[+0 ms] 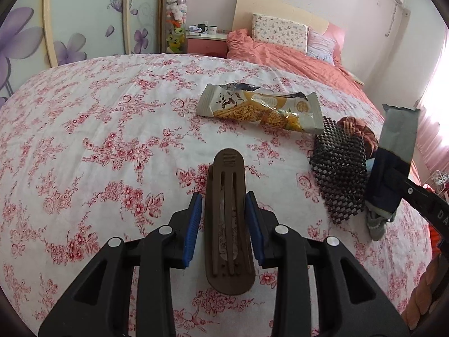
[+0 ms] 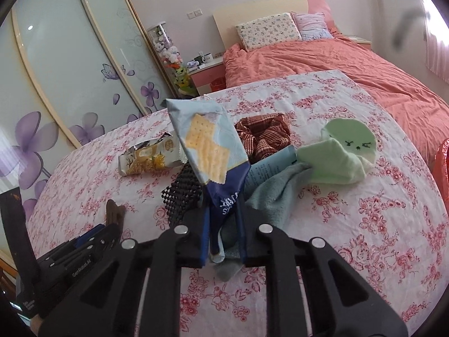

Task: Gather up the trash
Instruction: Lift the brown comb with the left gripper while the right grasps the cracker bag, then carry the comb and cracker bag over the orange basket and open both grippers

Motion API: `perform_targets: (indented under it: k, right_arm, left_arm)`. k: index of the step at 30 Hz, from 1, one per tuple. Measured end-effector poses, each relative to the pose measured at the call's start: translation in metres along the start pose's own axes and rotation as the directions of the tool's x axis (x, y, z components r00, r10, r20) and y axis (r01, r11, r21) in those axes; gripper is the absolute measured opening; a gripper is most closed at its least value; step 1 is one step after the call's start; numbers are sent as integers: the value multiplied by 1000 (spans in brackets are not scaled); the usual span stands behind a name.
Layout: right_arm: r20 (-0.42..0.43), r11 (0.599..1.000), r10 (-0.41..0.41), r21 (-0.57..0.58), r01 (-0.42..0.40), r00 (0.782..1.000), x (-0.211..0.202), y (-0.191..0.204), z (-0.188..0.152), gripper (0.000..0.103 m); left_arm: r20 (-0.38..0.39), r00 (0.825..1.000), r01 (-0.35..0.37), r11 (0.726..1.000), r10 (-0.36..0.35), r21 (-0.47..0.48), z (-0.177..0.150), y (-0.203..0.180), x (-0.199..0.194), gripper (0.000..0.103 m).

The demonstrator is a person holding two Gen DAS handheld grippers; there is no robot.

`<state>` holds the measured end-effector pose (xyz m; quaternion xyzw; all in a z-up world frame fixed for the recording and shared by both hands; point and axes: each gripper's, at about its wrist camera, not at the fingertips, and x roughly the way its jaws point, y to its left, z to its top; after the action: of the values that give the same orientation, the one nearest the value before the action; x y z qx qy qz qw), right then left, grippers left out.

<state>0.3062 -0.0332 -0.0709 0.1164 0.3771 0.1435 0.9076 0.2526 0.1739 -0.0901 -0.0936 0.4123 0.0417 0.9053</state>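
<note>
The right gripper point(image 2: 224, 224) is clamped on the dark blue lower end of a cracker wrapper point(image 2: 207, 143), which stands up from between its pads over the floral cloth point(image 2: 364, 224); in the left wrist view the same wrapper point(image 1: 393, 157) rises at the right edge, lifted off the cloth. A second snack wrapper point(image 1: 261, 109), white and yellow, lies flat on the cloth well ahead of the left gripper point(image 1: 224, 219). That gripper stands narrowly parted around a brown slotted clip point(image 1: 228, 224); whether its blue pads point(image 1: 193, 224) press on the clip cannot be told. A black mesh mat point(image 1: 339, 168), a grey-blue towel point(image 2: 275, 193), a green sock point(image 2: 339, 151) and a brown checked scrunchie point(image 2: 263, 134) lie just beside the held wrapper.
</note>
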Motion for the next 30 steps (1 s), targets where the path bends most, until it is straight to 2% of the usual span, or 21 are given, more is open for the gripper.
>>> perform_targets:
  k: [8,11,16,17,26,30]
  right_arm:
    - [18,1000,13,-1,-13,1000,-10,-3,4,16]
    - [17,1000,12,-5,-12,1000,-10,-4,3,16]
    - [8,1000,8,-9,-8,1000,-6,-5,1,16]
    - [6,1000,8,-7,-8,1000,-5,-6,1,16]
    - [28,1000,28,13,-29,999,-15,-16,3,16]
    - [44,999,33,15,-33,999,-24,-18,5,16]
  left_arm:
    - [-10,998,-55,995,56,86,0,-16,4,33]
    - [-11,998,-61,993,62,97,-2,-17,3,37]
    - [-13,996,-85,989,87,122,3,-25,9,37]
    - [-12,996,-86,989,88,118,6,-25,11,34]
    - [8,1000,-23,997,23,74,7,-11,3,33]
    - [32,999,-23,996,21,83,12,-14,-8,33]
